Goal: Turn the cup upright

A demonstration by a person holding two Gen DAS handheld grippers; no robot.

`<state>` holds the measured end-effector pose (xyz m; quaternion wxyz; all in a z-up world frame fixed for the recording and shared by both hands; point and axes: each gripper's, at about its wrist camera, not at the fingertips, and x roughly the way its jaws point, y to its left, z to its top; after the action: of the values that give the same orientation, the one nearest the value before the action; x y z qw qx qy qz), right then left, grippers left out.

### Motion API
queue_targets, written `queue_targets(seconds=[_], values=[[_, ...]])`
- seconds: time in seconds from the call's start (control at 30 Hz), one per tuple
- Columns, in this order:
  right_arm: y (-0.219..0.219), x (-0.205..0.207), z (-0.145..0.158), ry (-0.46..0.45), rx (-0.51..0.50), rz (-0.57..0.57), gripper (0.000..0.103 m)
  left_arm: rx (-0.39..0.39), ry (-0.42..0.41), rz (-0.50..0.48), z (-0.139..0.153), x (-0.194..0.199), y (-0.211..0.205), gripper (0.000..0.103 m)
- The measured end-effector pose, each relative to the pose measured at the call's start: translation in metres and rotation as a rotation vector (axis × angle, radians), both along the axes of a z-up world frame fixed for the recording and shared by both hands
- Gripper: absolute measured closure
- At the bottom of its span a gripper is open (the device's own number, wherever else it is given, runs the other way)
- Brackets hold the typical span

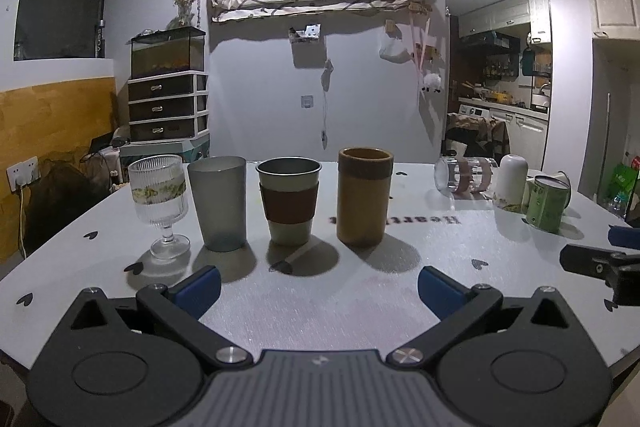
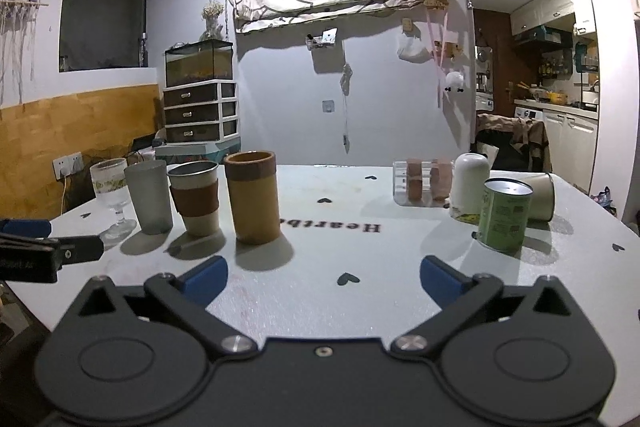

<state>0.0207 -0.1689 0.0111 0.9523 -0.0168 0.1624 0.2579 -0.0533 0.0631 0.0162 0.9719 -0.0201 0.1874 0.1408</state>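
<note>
White heart-printed table (image 2: pixel 320 307) in a dim room; left gripper (image 1: pixel 319 285) and right gripper (image 2: pixel 324 277) spread wide, holding nothing.

Wide bare stretch of table (image 2: pixel 320 303) runs up the middle between the brown tumbler (image 2: pixel 253 201) row on the left and the green can (image 2: pixel 505 214) cluster crowding the right.

I see the green printed cup (image 2: pixel 505 214) standing inverted, base up, just in front of the white cup (image 2: pixel 470 183).
</note>
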Motion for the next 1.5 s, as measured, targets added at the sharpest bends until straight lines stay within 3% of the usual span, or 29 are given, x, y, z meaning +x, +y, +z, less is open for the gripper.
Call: queue_targets(seconds=[1.5], values=[[0.0071, -0.0032, -0.0019, 0.005, -0.011, 0.015, 0.000, 0.002, 0.012, 0.023, -0.0012, 0.0008, 0.0010, 0.000]])
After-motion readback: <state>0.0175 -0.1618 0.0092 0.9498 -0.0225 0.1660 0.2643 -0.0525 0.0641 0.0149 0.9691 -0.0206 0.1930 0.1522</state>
